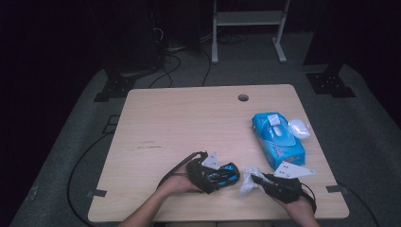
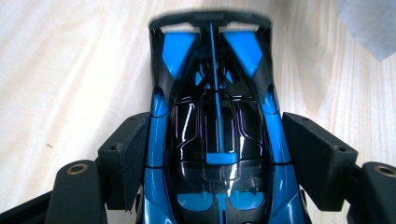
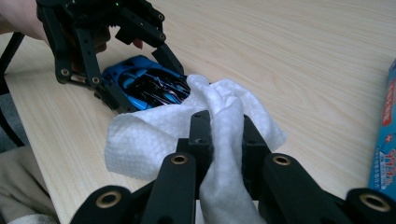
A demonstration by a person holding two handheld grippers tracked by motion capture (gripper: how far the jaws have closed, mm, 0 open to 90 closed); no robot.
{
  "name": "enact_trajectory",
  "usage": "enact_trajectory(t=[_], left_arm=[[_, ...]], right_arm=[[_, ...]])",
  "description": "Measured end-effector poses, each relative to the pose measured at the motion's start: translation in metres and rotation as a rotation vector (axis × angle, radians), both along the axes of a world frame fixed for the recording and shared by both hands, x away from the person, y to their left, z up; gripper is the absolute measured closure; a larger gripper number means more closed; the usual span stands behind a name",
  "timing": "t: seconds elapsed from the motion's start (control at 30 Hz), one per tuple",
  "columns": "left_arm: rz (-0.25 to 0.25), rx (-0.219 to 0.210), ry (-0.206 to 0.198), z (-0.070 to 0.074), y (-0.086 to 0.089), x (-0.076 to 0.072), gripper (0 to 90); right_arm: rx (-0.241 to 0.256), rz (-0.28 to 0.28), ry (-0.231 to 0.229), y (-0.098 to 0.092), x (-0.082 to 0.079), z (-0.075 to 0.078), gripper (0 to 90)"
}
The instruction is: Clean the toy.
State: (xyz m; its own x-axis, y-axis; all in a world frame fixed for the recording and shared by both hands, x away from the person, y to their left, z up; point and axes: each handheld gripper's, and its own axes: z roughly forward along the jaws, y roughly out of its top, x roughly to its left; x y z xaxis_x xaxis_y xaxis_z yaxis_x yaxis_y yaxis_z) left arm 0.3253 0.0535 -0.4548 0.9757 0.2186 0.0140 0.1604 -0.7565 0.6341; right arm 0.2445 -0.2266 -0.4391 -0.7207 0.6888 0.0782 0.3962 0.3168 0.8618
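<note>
While the left gripper clamps its fingers on the sides of the blue toy car low on the worktop, the right gripper pinches a white wipe whose edge touches the car.

No word, brand or number can be read anywhere. The blue wipes pack carries red and white print on its side, with a small red star beside it in the right gripper view, but the lettering is too blurred to make out.
</note>
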Motion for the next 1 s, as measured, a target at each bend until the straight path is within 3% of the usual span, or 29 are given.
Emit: enact_trajectory(t=[0.13,0.37,0.5,0.7,1.0], left_arm=[[0.005,0.016,-0.037,0.009,0.000,0.014,26.5],[0.040,0.020,-0.041,0.011,0.004,0.036,26.6],[0.065,0.045,-0.042,0.007,0.006,0.050,26.5],[0.065,0.070,-0.032,0.000,0.005,0.058,26.5],[0.068,0.062,0.002,-0.006,0.008,0.062,26.0]], right_arm=[[0.000,-0.009,-0.002,-0.004,0.000,0.002,79.3],[-0.004,-0.033,0.013,-0.014,0.003,-0.002,79.3],[-0.016,-0.045,0.023,-0.018,0.004,-0.006,79.3],[-0.033,-0.067,0.042,-0.027,0.007,-0.012,79.3],[-0.070,-0.082,0.084,-0.035,0.012,-0.025,75.6]])
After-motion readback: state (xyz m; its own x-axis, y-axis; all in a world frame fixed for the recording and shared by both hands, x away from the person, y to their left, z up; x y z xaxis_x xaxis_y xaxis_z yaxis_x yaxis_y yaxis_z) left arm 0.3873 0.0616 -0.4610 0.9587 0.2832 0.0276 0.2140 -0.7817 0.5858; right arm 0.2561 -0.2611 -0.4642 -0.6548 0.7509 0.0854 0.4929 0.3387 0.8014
